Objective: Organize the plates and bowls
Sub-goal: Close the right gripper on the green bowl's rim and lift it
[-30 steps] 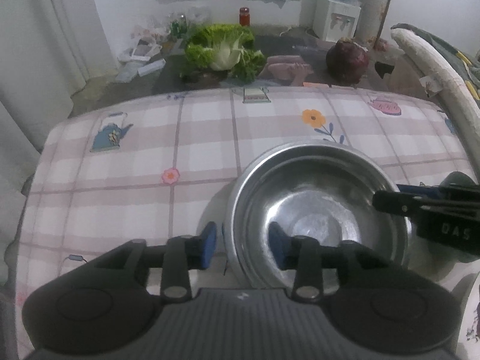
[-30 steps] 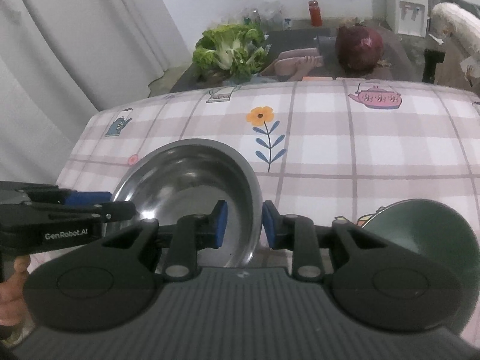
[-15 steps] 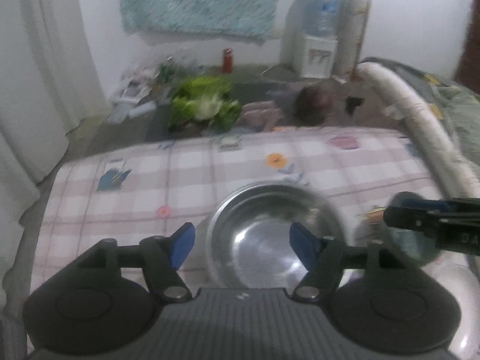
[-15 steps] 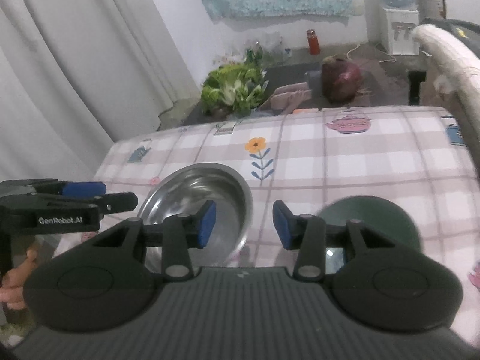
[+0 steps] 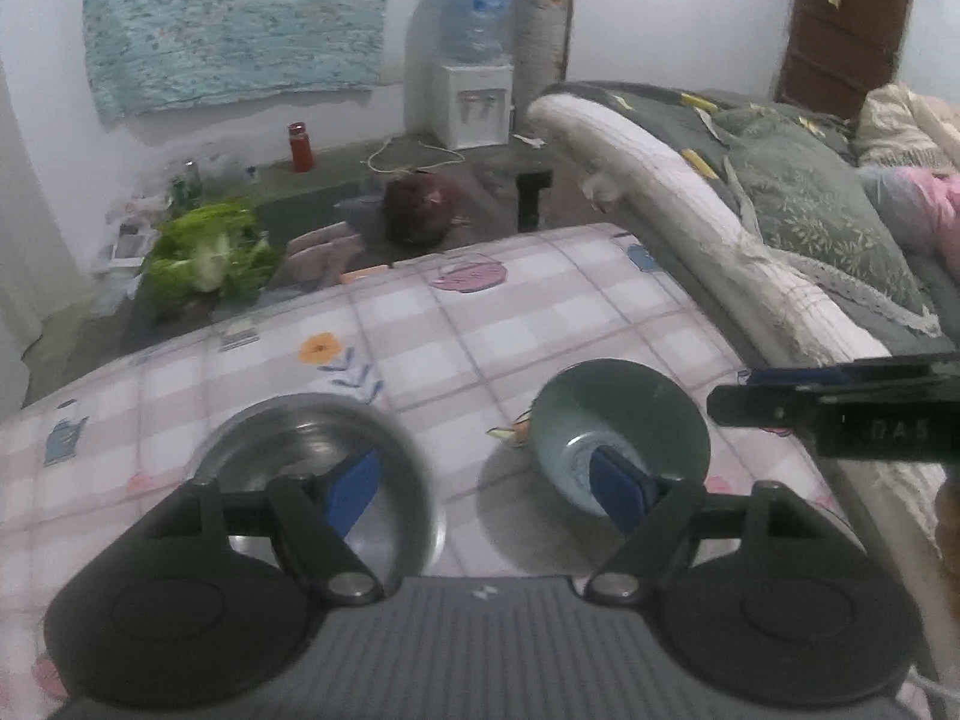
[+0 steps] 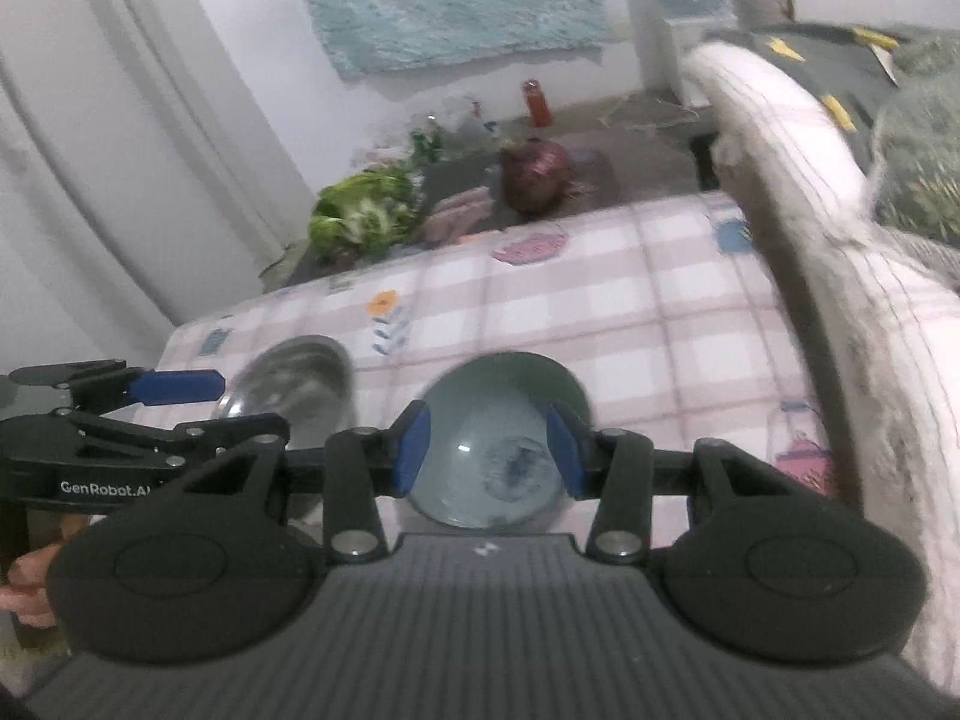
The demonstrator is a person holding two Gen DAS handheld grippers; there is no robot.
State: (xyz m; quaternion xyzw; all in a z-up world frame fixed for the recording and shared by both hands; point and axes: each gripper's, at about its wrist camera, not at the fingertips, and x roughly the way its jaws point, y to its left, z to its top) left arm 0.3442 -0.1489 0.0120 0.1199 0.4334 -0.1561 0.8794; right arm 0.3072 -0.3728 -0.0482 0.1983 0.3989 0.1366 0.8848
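1. Steel bowl (image 5: 318, 468) sits lower left on the checked cloth (image 5: 510, 312); green bowl (image 5: 618, 432) lower centre-right, apart from it.
2. Left gripper (image 5: 486, 486): jaws just opened wide, empty.
3. Right gripper (image 6: 489, 450): jaws apart, empty, green bowl beyond them.

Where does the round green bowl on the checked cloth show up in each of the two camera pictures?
Left wrist view: the round green bowl sits right of centre, behind the right-hand blue finger pad.
Right wrist view: the same bowl sits at centre, framed between the two blue fingers.
Shared landmark: the shiny steel bowl, lying left of the green bowl in both.
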